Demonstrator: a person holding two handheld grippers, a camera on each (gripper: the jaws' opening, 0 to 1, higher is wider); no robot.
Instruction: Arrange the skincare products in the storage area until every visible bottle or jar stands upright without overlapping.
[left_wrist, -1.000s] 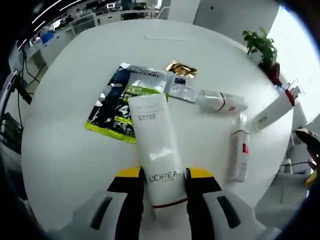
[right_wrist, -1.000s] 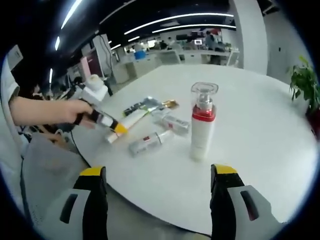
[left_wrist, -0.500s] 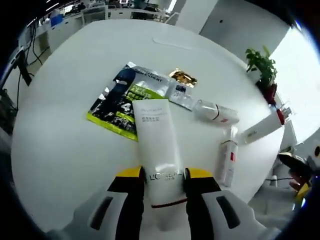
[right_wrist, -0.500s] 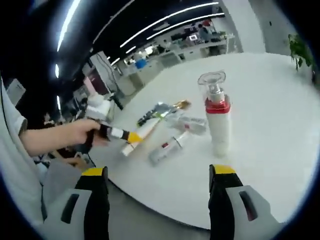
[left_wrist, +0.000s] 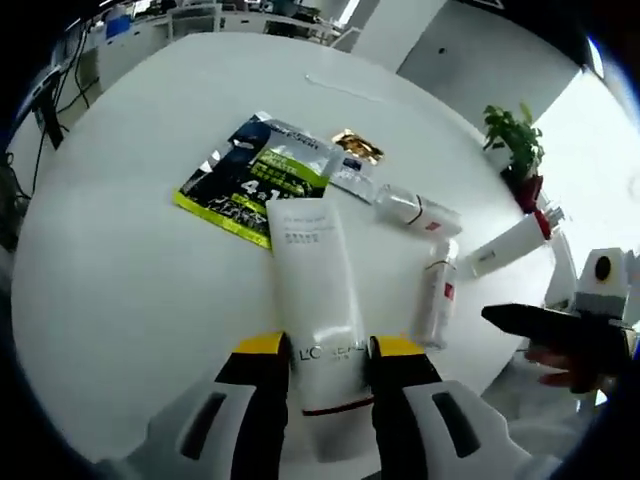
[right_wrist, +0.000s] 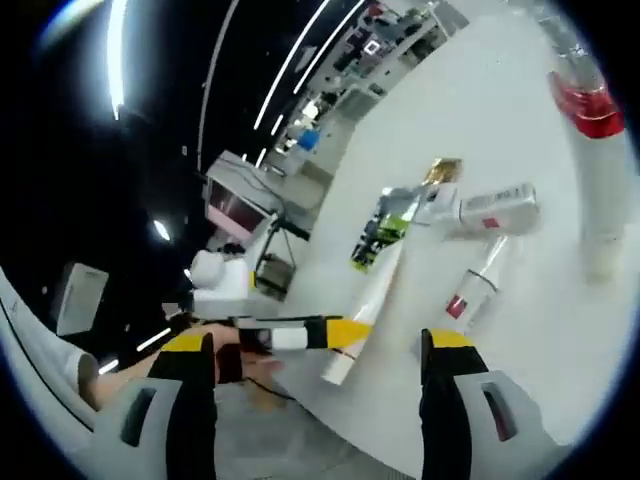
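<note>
On the worktop (left_wrist: 120, 260), a tube (left_wrist: 315, 290) lies flat. Beyond its far end lies a sachet (left_wrist: 255, 178), partly under it. Right of the tube lie two bottles (left_wrist: 432, 300) (left_wrist: 415, 211); farther right, another bottle (left_wrist: 505, 246) stands.

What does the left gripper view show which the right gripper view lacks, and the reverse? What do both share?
Left gripper view adds: a potted plant and the L'OREAL print on the white tube, which the left gripper clamps. Right gripper view adds: ceiling light strips. Shared: the tube, the green sachet, two lying bottles and the upright red-banded bottle.
</note>
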